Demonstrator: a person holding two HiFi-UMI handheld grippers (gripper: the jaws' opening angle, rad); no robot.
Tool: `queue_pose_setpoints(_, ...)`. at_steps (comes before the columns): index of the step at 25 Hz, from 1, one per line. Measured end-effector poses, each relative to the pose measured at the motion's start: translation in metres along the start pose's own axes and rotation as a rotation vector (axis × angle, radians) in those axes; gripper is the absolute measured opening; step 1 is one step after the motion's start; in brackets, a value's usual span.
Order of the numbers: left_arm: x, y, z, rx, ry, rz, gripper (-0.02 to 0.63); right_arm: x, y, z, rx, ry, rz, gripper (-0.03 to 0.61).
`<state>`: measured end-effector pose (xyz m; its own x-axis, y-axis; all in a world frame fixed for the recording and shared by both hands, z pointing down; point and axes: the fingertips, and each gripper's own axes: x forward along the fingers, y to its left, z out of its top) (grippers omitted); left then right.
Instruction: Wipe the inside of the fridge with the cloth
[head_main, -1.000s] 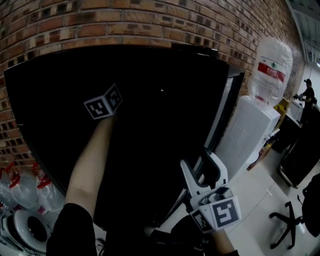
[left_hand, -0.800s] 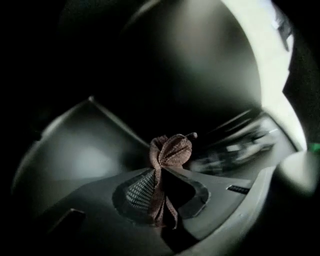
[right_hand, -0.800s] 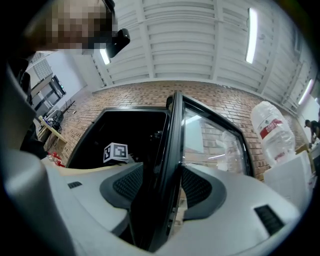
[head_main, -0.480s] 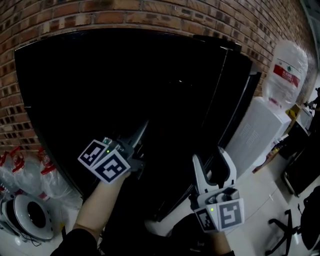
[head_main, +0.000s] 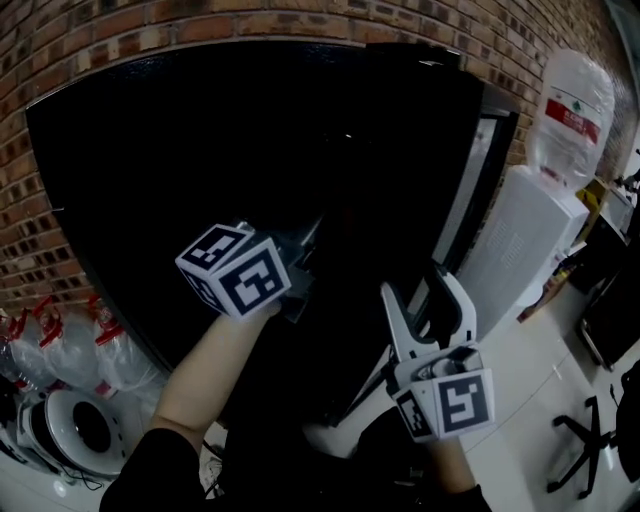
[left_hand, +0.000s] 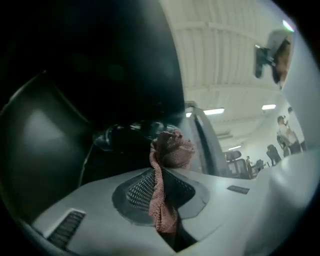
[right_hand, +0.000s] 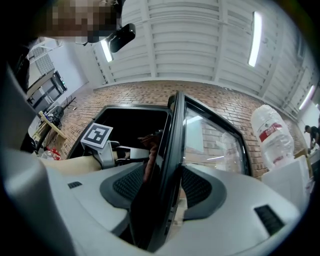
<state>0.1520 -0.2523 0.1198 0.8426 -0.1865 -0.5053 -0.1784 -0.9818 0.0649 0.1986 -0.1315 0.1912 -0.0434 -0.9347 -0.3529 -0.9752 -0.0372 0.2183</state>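
The black fridge (head_main: 200, 150) stands with its inside dark and its glass door (head_main: 470, 190) swung out to the right. My left gripper (head_main: 305, 262) reaches into the dark opening at mid height. It is shut on a pink cloth (left_hand: 167, 152), which bunches above the jaws and hangs down between them. The left gripper (left_hand: 159, 187) points up at the dark inner wall. My right gripper (head_main: 428, 302) is shut on the edge of the fridge door (right_hand: 170, 150), with one jaw on each side of it. In the right gripper view the gripper (right_hand: 162, 187) looks along the door toward the left gripper's marker cube (right_hand: 96, 135).
A brick wall (head_main: 100, 40) runs behind the fridge. A white water dispenser (head_main: 515, 250) with a bottle (head_main: 570, 110) on top stands right of the door. Several water bottles (head_main: 110, 360) lie on the floor at the lower left. An office chair (head_main: 590, 440) is at the far right.
My left gripper with the cloth has come down from higher in the fridge opening and rolled. The right gripper has stayed on the door edge.
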Motion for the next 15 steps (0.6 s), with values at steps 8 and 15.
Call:
queue_pose_setpoints(8, 0.006, 0.014, 0.006, 0.096, 0.023, 0.06, 0.044, -0.001, -0.002, 0.0, 0.013, -0.013, 0.016, 0.227)
queue_pose_setpoints(15, 0.013, 0.061, 0.001, 0.132, 0.0, 0.186, 0.043, -0.001, 0.0, -0.001, 0.009, -0.014, 0.033, 0.229)
